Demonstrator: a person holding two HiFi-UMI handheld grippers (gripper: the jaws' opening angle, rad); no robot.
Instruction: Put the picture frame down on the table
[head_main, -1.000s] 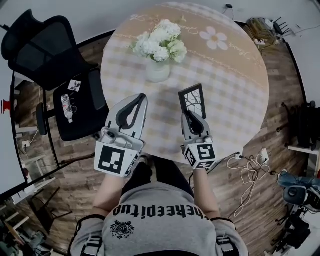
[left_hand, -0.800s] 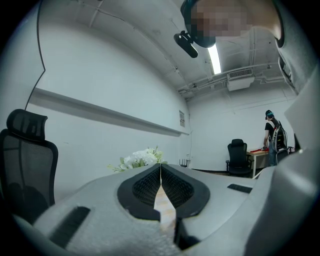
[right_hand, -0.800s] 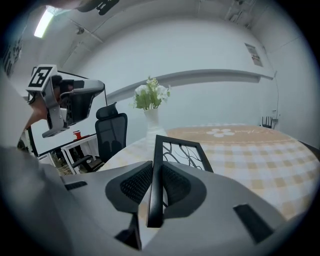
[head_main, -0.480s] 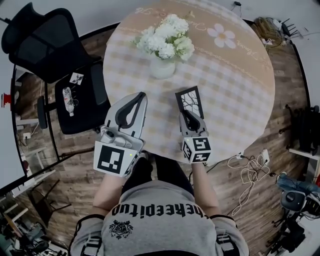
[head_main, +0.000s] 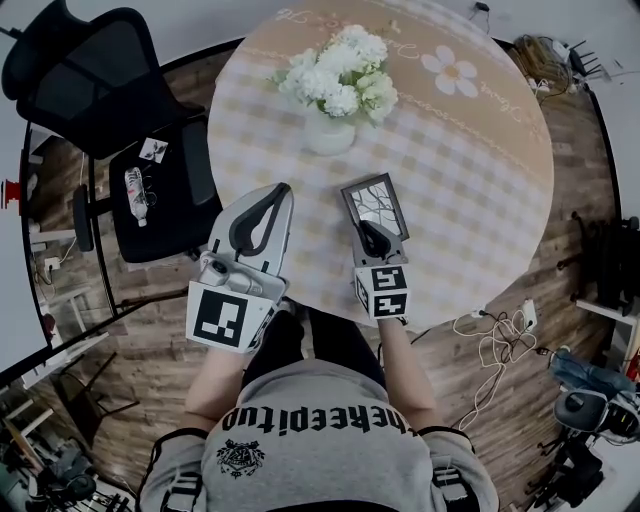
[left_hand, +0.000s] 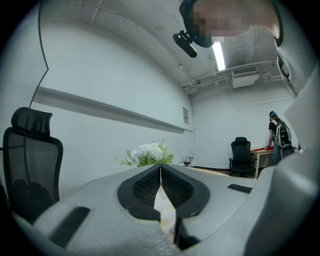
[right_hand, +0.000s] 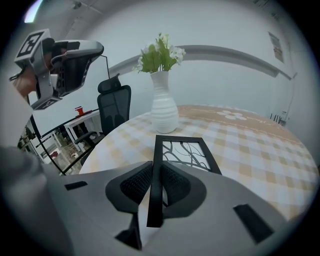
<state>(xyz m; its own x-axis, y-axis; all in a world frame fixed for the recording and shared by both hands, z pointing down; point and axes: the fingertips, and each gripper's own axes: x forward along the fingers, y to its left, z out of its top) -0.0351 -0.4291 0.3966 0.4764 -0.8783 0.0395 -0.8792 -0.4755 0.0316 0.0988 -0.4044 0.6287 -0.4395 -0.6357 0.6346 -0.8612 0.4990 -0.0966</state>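
The right gripper (head_main: 370, 232) is clamped on the near end of the picture frame (head_main: 377, 203), its 2 jaws pressed against the black left border. The frame leans back low over the checked table (head_main: 470, 170), on the person's side of the white vase (head_main: 328, 135) of flowers; whether its far end touches the cloth cannot be told. The left gripper (head_main: 280, 192), just beside it on the left, has its 2 jaws closed together on nothing and hangs over the table's near edge.
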